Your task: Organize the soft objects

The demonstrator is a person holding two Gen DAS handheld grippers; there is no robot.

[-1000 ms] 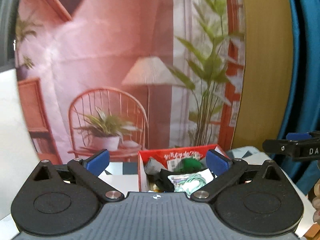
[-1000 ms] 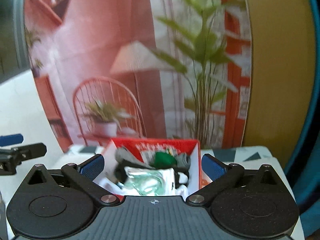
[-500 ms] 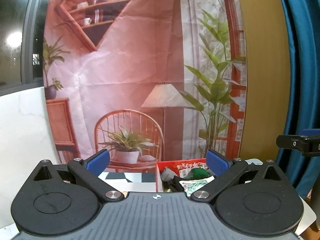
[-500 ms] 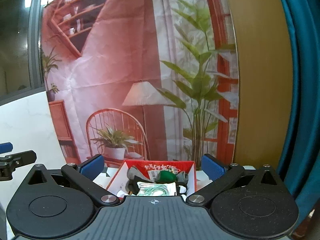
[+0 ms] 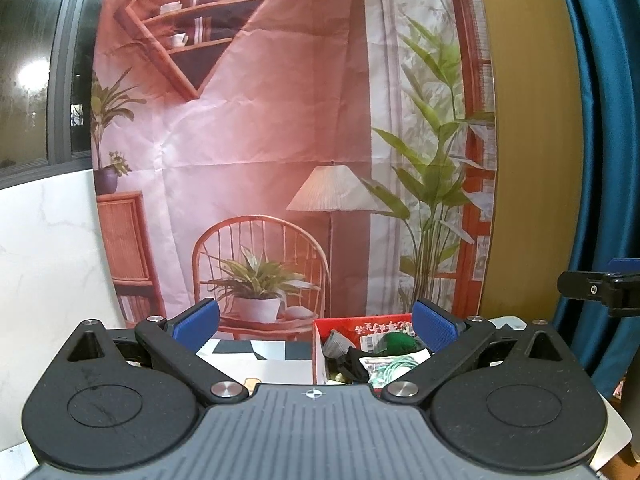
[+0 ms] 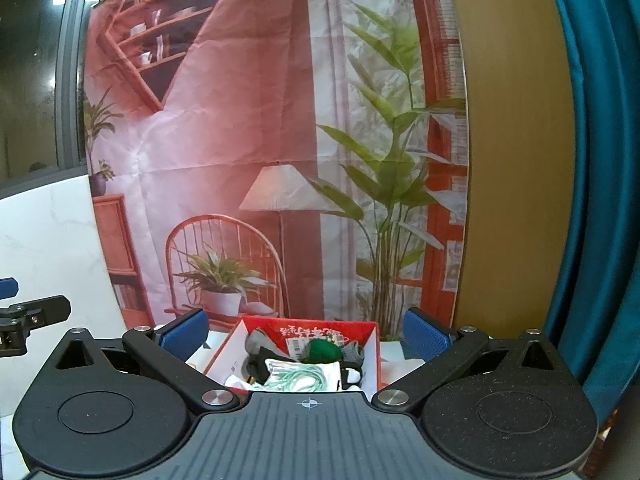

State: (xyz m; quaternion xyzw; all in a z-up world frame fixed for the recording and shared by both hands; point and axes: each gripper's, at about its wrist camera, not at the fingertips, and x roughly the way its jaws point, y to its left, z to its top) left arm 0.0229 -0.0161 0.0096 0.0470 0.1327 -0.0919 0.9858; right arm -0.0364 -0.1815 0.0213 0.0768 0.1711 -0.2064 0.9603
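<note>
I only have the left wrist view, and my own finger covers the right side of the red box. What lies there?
Observer: A grey sock lies against the right wall of the red box, beside the green bundle.
Operator: Is the other one holding anything?
Observer: No. The right hand-held gripper is open and empty, with the box framed between its fingers.
Operator: And the near left corner of the box?
Observer: A white cloth sits there, beside the clear packet.

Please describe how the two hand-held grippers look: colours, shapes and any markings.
Both look alike. The left hand-held gripper and the right hand-held gripper have black linkage arms with silver pivot screws, blue textured pads at the tips, and a grey ribbed base with a small crosshair mark. No cables or sleeves show.
</note>
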